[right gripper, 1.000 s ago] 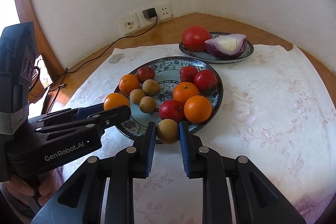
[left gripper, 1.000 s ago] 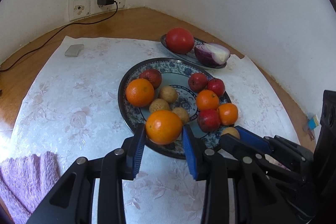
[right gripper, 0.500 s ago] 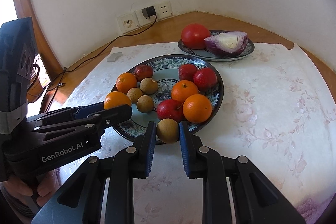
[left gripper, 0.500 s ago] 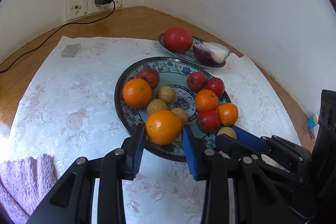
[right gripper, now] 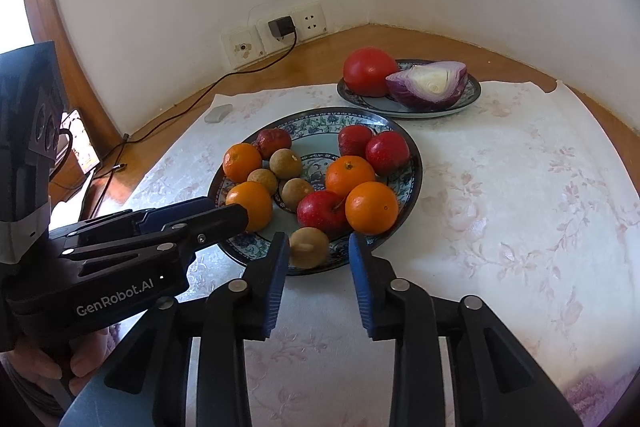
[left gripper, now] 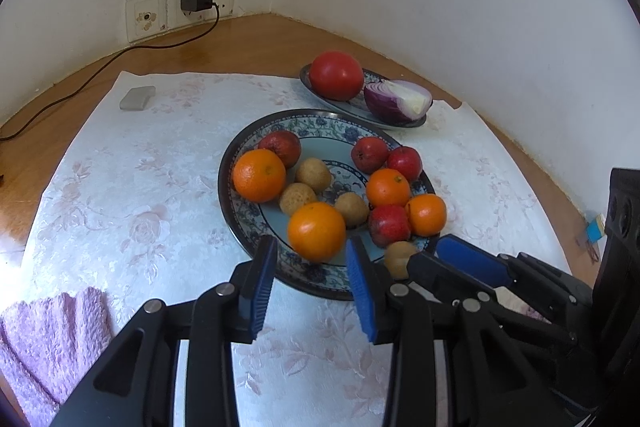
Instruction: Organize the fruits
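The left gripper (left gripper: 312,267) is hovering at the near rim of the large patterned plate (left gripper: 240,211), its jaws standing apart with a gap on both sides of the front orange (left gripper: 316,231), which is sitting on the plate. The right gripper (right gripper: 318,259) is positioned beside it over the same near rim; its jaws have just been opening and are now standing apart around a small brown fruit (right gripper: 309,247), which is resting on the plate rim without pad contact.

The large patterned plate is lying near the middle of the bench (left gripper: 248,39), on a white floral cloth (left gripper: 132,195). It is carrying oranges, red fruits and small brown fruits in loose groups.

A smaller plate (right gripper: 472,95) is sitting toward the far corner of the bench, holding a tomato (right gripper: 370,71) and a halved red onion (right gripper: 430,85) touching each other.

A purple towel (left gripper: 48,339) is lying at the near left edge. A hand (right gripper: 52,359) is gripping the left gripper's handle.
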